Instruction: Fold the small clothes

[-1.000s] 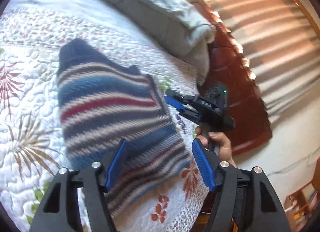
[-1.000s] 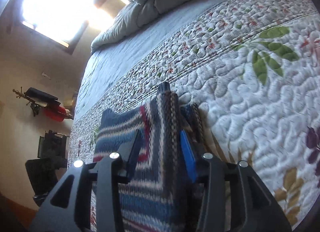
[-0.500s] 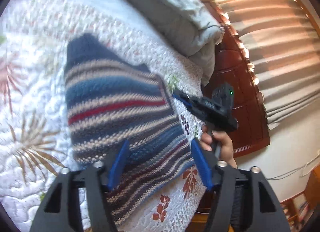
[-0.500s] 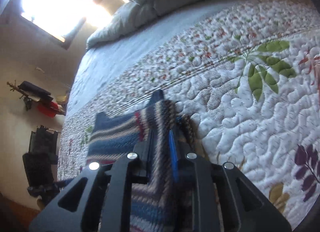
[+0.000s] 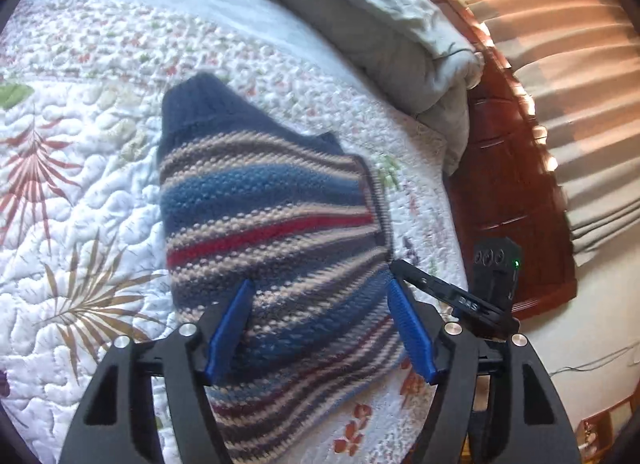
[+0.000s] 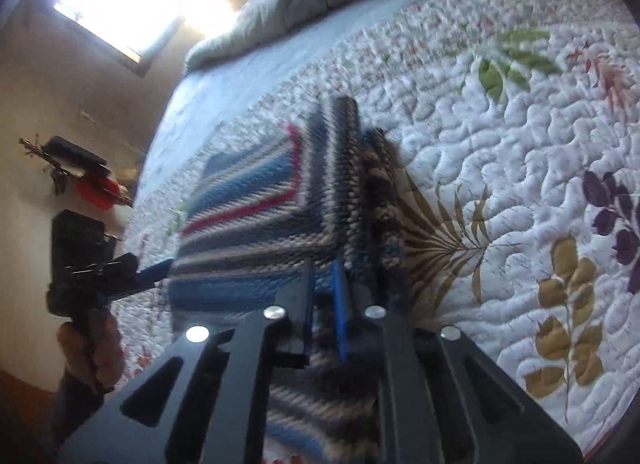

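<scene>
**Striped sweater gripped at one edge on the bed**

I see the striped sweater [image 5: 264,232] on the quilt [image 5: 80,223], its long axis running from my left gripper [image 5: 320,328] toward the grey duvet [image 5: 380,23], navy collar leading. Left gripper spread wide above it; right gripper [image 6: 322,304] pinched narrow on its folded edge.

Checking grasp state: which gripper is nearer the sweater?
Right. The right gripper is shut on the sweater edge; the left gripper is open, its fingers straddling the sweater's near end, contact unclear.
</scene>
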Tool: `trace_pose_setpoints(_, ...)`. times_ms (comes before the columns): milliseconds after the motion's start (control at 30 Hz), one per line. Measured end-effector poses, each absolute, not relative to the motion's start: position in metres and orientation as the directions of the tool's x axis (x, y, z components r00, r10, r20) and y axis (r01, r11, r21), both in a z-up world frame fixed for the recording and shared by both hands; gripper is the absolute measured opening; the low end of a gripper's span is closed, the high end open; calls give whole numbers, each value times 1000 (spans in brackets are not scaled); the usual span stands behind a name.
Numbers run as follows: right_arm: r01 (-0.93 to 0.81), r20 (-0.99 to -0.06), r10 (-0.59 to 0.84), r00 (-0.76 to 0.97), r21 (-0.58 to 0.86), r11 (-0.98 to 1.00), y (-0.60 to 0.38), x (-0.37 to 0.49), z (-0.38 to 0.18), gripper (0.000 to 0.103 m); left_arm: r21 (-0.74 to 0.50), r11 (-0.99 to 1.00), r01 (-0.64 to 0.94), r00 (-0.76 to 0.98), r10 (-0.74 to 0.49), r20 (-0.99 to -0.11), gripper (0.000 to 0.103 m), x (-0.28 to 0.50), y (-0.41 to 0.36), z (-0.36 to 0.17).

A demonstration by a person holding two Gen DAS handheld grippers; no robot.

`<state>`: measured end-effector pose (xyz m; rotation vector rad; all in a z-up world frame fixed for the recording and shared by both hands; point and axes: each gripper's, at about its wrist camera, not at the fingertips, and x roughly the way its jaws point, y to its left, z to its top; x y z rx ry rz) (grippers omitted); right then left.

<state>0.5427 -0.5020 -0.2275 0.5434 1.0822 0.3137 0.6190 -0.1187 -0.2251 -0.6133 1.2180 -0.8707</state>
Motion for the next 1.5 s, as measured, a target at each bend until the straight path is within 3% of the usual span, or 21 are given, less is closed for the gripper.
trace_pose_setpoints(100,-17,-717,527,456,585,811,-503,518,-209,13,-811,526,257,107,-849,-517,73,612,-108,-217)
trace_pose_setpoints(200,-25,-736,531,419,575,817,-498,494,-218,15,-793,557,248,84,-828,-555,77,603,-102,-226)
trace_pose_setpoints(400,15,-795,491,356,530,848,-501,481,-258,3,-780,588,213,59,-805,-590,77,594,-97,-249)
trace_pose_setpoints(467,17,-786,505,356,545,838,-505,482,-248,8,-783,585,212,68,-808,-585,77,595,-93,-247)
trace_pose_setpoints(567,-5,-762,523,381,564,826,-513,479,-227,36,-778,591,213,96,-805,-585,81,602,-82,-241)
trace_pose_setpoints(633,-1,-768,507,392,551,835,-519,481,-217,76,-765,610,207,117,-791,-600,84,609,-75,-239)
trace_pose_setpoints(667,13,-776,484,404,534,845,-524,483,-215,81,-759,619,201,122,-784,-608,84,612,-72,-240)
trace_pose_setpoints(800,92,-764,514,390,588,803,-546,498,-229,82,-752,637,170,135,-771,-622,85,622,-61,-247)
trace_pose_setpoints(1000,208,-670,622,405,730,651,-580,527,-256,88,-761,638,122,133,-770,-624,90,630,-55,-262)
trace_pose_setpoints(1500,130,-619,757,209,785,606,-523,618,-296,93,-862,502,70,29,-865,-501,93,646,-97,-303)
